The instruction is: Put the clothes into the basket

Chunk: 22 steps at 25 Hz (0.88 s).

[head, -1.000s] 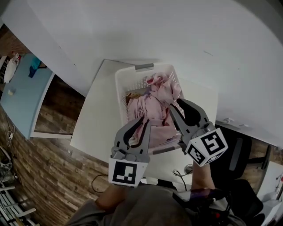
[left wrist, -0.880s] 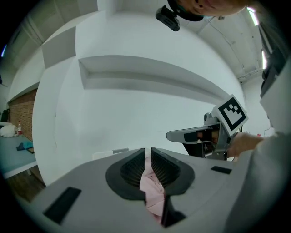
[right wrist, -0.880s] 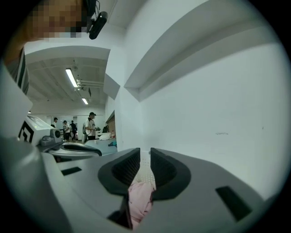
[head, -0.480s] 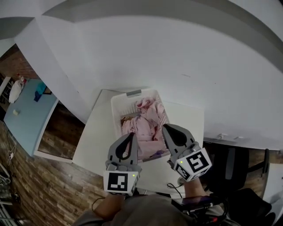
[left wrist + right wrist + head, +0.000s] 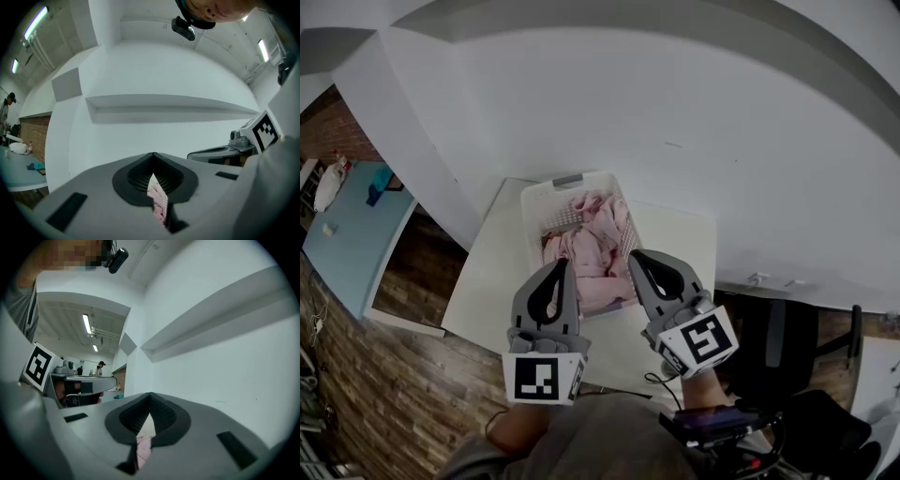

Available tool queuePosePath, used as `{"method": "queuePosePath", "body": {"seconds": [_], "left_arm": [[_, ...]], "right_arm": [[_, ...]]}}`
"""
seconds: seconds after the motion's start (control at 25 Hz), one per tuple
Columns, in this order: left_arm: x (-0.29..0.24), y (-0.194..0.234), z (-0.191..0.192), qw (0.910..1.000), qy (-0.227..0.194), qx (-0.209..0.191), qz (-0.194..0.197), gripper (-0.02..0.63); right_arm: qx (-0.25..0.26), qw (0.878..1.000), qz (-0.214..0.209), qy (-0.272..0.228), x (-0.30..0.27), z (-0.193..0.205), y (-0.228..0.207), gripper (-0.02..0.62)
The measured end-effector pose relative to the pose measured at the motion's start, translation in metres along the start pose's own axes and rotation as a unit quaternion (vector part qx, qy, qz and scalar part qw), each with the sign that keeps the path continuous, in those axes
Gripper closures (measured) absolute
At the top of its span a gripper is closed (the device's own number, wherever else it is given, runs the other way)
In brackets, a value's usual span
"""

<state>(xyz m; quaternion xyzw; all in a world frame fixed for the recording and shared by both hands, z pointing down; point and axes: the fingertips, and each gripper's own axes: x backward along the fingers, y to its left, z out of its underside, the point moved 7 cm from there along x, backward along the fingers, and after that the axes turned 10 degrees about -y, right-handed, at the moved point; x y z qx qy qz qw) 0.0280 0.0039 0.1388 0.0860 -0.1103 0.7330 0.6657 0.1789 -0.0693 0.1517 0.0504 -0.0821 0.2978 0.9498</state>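
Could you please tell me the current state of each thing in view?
White plastic laundry basket: upright on the white table, partly filled.
Pink clothes: piled loosely inside the basket.
Left tool: shut, holding nothing.
Right tool: shut, holding nothing.

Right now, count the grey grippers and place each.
2. Left grey gripper before the white plastic basket's near-left corner; right grey gripper before its near-right corner. None seems hidden.

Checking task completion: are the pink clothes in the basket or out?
In: the pink clothes lie heaped inside the white basket on the table.
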Motion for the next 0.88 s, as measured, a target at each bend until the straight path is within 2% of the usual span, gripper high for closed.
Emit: {"method": "queuePosePath", "body": {"seconds": [0.4,0.88], "left_arm": [[-0.003,-0.007,-0.009,0.9999,-0.015,-0.003,0.008,0.598],[-0.009,-0.014,-0.006,0.9997,-0.013,0.002,0.019,0.598]], "right_arm": [[0.007,1.0,0.01,-0.021,0.005,-0.014,-0.004,0.589],[0.011,1.0,0.012,-0.027,0.009,-0.014,-0.01,0.589]]}}
